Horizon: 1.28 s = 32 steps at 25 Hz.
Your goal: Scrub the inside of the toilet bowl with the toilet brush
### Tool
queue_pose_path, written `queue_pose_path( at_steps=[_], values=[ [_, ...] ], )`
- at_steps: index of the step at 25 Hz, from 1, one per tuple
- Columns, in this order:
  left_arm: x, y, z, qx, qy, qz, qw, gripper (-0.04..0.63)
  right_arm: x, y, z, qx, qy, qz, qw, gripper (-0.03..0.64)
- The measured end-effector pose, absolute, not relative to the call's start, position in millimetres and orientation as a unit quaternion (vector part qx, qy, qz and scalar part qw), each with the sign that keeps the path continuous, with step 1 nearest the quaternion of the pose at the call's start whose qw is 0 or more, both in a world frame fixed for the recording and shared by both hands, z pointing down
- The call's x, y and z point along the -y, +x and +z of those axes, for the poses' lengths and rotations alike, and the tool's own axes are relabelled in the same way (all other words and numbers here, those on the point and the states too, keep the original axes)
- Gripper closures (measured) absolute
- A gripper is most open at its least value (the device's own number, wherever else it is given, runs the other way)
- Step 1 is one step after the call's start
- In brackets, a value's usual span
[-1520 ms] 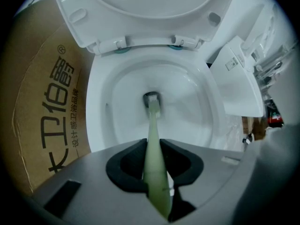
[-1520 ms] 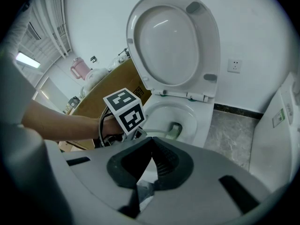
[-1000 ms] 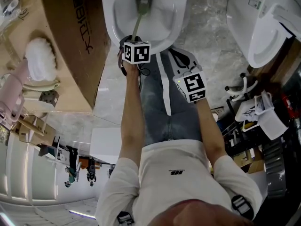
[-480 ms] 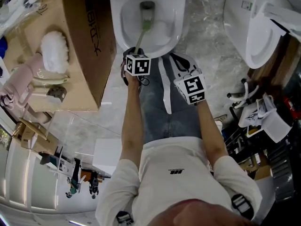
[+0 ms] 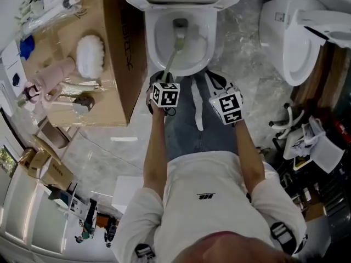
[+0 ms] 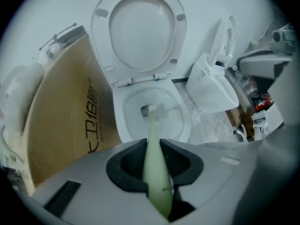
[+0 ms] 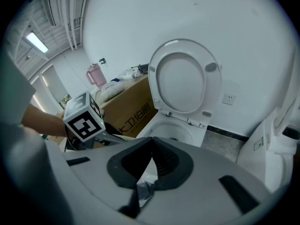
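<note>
**Toilet brush** (image 6: 154, 172): pale green handle pinched between the jaws of the left gripper (image 6: 155, 159). The brush head is low inside the toilet bowl (image 5: 156, 48), upper centre of the head view, near the drain. Whether the bristles actually touch the porcelain is hard to tell.

**Right gripper** (image 7: 151, 161): jaws pressed together, holding nothing, just right of the left one, below the bowl's front edge.

**Toilet lid** (image 6: 140, 29): raised.

**Cardboard box** (image 5: 123, 48): just beside the bowl, on its left in the frame.

**Step in hand:** scrubbing the inside of the bowl, apparently mid-stroke.

**Next move calls for:** sweeping the head round the bowl wall and up under the rim. The grip needs to be firm, since the tapered handle could twist.
</note>
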State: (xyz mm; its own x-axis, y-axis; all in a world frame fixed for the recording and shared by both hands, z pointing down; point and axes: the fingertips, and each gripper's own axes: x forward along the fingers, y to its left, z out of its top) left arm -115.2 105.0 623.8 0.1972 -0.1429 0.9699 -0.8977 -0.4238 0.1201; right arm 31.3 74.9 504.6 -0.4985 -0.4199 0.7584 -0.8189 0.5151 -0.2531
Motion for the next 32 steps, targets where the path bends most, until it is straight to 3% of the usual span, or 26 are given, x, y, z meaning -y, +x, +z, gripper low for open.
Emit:
queue_pose_path(
  at_steps=[12,32],
  values=[
    [-83,-114,471,0.398,0.752,0.441,0.285,0.5,-74,27,397,0.829,0.391,0.259,0.303,0.623],
    [-61,-126,246,0.446,0.829,0.263,0.213,0.5,-65,-7,242,0.858,0.407,0.181,0.257,0.623]
  ],
)
